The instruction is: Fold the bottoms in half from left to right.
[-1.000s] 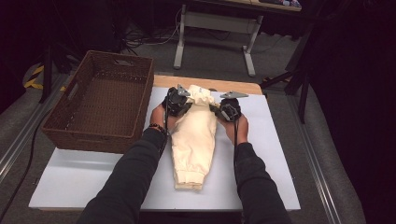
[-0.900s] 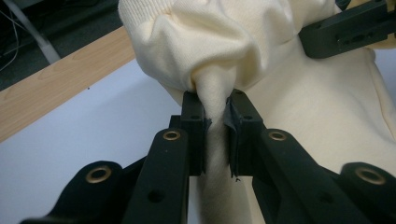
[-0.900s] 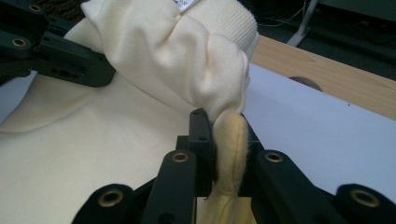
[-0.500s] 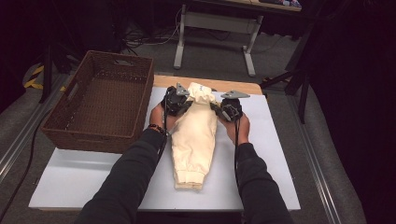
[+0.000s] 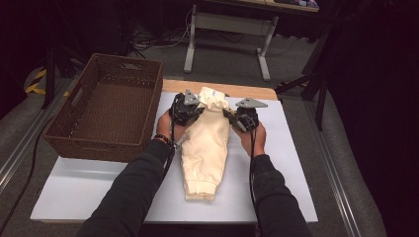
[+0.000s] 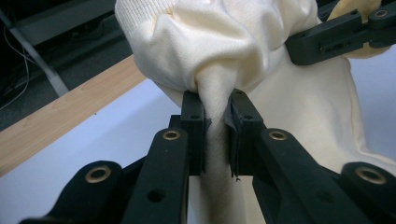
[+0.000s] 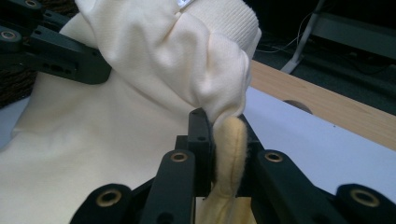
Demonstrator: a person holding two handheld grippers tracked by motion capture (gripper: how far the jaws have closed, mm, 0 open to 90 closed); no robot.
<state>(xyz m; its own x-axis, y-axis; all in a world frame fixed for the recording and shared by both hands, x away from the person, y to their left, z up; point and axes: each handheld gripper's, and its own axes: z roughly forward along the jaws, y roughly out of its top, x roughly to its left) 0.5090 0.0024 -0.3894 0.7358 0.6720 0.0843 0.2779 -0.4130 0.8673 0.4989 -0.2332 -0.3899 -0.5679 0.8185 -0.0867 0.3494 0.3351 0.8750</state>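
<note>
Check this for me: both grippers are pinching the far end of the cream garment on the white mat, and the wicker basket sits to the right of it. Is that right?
Not quite. The wicker basket sits to the left of the cream garment, as the high view shows. The rest holds: the left gripper and the right gripper each pinch the garment's far end on the white mat.

The high view looks forward and down from above the person's side of the white table [image 5: 296,163], far enough back to take in the wicker basket [image 5: 106,116] at the left and the floor beyond. The left gripper view sits very close behind the left gripper [image 6: 217,121], looking along its jaws at the cream garment [image 6: 219,51] (the wooden table edge runs behind). The right gripper view sits just as near the right gripper [image 7: 226,140], and both share that bunched cloth and each other's jaws.
</note>
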